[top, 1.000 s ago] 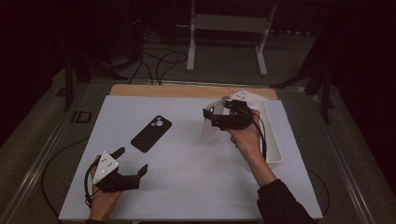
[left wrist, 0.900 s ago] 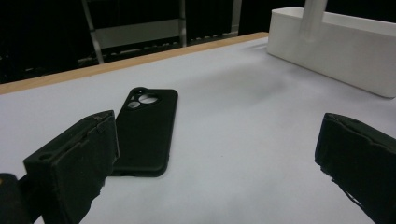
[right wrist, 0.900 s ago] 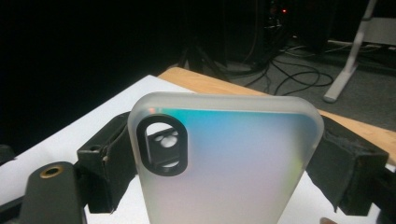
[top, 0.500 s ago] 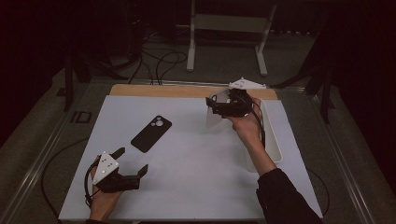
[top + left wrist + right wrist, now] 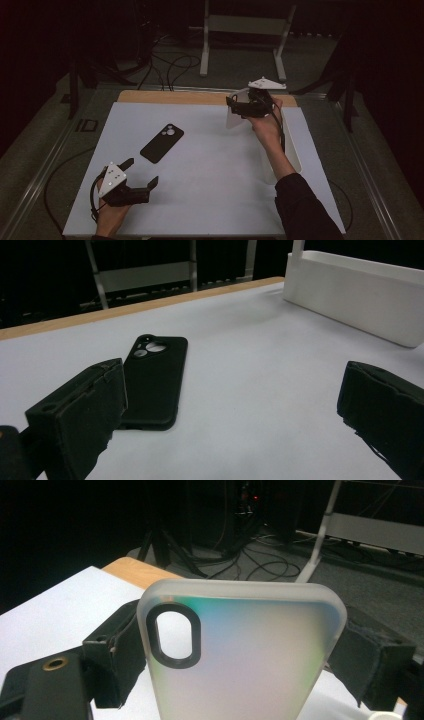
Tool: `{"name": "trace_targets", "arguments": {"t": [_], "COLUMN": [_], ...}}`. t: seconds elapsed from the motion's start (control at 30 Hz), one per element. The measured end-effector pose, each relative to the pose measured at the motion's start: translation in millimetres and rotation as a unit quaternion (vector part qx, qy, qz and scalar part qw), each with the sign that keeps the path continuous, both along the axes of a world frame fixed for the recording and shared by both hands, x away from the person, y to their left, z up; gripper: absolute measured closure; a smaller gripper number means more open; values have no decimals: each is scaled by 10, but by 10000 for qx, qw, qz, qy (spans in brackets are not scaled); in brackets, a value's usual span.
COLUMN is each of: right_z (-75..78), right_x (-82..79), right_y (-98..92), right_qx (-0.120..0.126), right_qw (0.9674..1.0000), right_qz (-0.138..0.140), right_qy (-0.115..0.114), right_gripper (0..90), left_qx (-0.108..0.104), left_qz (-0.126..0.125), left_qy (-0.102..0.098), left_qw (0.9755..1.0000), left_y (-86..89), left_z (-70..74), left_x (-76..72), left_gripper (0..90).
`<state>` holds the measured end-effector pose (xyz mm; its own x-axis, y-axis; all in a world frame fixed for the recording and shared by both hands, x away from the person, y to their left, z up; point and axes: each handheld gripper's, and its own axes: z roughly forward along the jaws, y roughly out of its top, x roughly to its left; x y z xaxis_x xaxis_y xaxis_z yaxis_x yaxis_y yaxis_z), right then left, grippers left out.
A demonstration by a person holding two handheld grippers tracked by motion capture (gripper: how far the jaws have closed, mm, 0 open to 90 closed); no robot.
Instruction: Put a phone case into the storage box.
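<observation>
Right gripper [image 5: 239,106], jaws clamped on the frosted phone case [image 5: 240,655], has risen from the white bin [image 5: 292,150]; left gripper [image 5: 140,175], jaws wide, waits beside the black case [image 5: 161,143] on the bench.

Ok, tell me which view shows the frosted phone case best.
The right gripper view: the frosted case stands close up between the jaws, camera cutout clear. In the high view it is a small pale slab at the right gripper.

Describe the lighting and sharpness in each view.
High view: bright white table top, dark surroundings, soft overall. Left gripper view: flat black phone case fairly sharp, near tongs slightly soft. Right gripper view: frosted translucent phone case shows a greenish-pink sheen against a dim background.
</observation>
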<state>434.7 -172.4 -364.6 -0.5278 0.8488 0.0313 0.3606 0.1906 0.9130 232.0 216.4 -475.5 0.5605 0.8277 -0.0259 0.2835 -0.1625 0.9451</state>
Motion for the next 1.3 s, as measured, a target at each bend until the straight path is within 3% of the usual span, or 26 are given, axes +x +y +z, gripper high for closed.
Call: {"name": "trace_targets", "arguments": {"t": [0.17,0.5,1.0,1.3], "right_z": [6,46,103,125], "right_x": [77,207,309,323], "right_y": [-46,-171,-505,-696], "right_qx": [-25,-76,-34,-192], "right_qw": [10000,9992,9946,9906], "right_qz": [-41,-380,-1041,-1353], "right_qy": [-28,-20,31,34], "right_gripper": [165,165,165,165], "left_qx": [11,9,-14,-34], "left_qz": [-3,-4,14,20], "left_qy": [10,-4,5,-1], "left_qw": [10000,10000,10000,10000], "left_y": [-6,2,10,11], "left_z": [-1,4,5,8], "left_x": [0,-4,-5,-8], "left_gripper": [3,3,3,3]}}
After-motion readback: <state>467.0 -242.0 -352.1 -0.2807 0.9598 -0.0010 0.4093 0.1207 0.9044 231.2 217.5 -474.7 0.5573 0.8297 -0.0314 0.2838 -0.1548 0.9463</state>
